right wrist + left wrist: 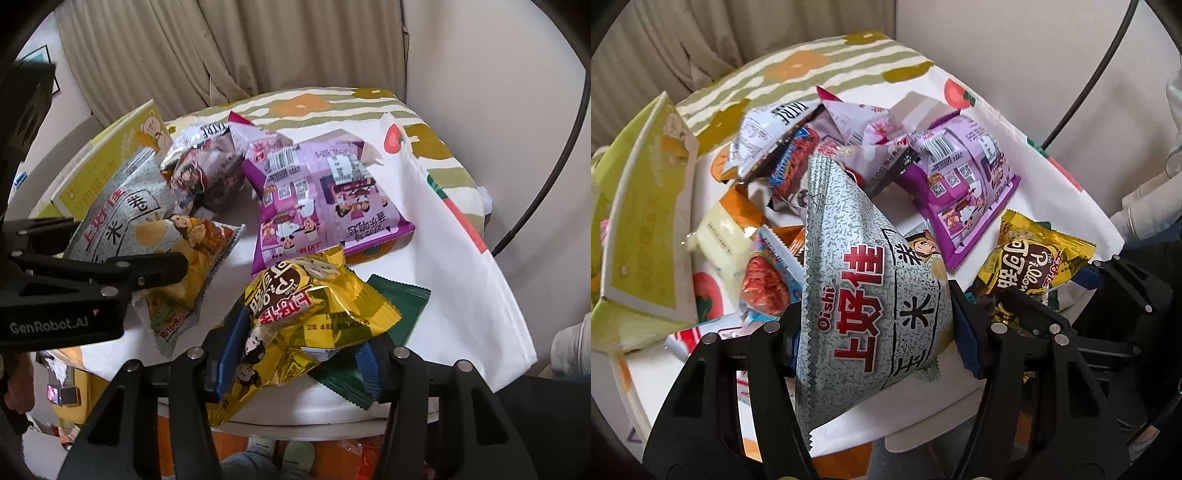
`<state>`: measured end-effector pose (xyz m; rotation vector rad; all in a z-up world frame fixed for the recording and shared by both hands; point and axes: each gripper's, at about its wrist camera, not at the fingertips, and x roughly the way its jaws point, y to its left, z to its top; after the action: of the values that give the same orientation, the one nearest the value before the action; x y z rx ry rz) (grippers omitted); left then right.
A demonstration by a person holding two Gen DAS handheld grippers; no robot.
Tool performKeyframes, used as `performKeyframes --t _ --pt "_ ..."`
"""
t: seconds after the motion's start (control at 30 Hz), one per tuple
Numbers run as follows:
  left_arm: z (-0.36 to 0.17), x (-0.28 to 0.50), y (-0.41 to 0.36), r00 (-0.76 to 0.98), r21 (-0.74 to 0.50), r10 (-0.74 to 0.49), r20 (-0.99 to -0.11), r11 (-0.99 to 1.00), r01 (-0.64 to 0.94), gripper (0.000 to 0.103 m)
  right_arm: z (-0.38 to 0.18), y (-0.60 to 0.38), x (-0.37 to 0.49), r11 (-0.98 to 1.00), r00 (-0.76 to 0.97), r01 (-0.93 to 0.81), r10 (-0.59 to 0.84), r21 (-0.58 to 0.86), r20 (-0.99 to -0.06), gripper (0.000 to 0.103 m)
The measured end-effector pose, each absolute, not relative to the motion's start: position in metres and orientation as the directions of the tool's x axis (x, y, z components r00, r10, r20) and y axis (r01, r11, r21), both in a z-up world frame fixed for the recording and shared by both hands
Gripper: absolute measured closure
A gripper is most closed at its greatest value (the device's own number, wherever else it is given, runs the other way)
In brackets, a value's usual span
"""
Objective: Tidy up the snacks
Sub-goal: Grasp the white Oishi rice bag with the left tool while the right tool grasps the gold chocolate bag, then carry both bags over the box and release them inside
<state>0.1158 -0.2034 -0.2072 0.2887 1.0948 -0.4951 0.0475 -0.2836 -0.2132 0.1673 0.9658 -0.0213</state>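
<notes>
Clamped in the left gripper (875,347), a grey snack bag (864,295) dangles; the right gripper (295,354) pinches a yellow packet (306,314) at six o'clock, and either slick bag may slip.

Snack packets spread over a table, seen from the right wrist

The Oishi bag (147,236) lies at left, the box (110,162) behind it at upper left; the large packet (325,206) sits at centre, the Pillows packet (317,314) before it at lower centre, overlapping the flat packet (402,306) to its right.
</notes>
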Motion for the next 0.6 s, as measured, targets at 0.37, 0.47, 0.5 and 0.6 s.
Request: performKeyframes --t 0.37,0.47,0.5,0.6 --pt "-0.136 0.109 -0.188 0.459 -0.049 -0.271 -0.846 0.897 0.440 0.043 -0.154 -0.288 0.044 0.992 0.622 0.038 0.069 0.118 -0.780 0.053" --pt "-0.108 0.110 -0.178 0.512 -0.042 -0.264 -0.818 0.914 0.404 0.043 -0.125 -0.286 0.054 0.994 0.652 -0.008 0.090 0.111 -0.753 0.053" --pt "-0.100 0.111 -0.174 0.525 -0.040 -0.260 -0.811 0.919 0.393 0.043 -0.118 -0.284 0.057 0.994 0.661 -0.020 0.091 0.104 -0.745 0.053" --pt "-0.071 0.119 -0.154 0.577 -0.039 -0.238 -0.781 0.942 0.335 0.043 -0.094 -0.276 0.072 0.993 0.687 -0.065 0.115 0.097 -0.718 0.053"
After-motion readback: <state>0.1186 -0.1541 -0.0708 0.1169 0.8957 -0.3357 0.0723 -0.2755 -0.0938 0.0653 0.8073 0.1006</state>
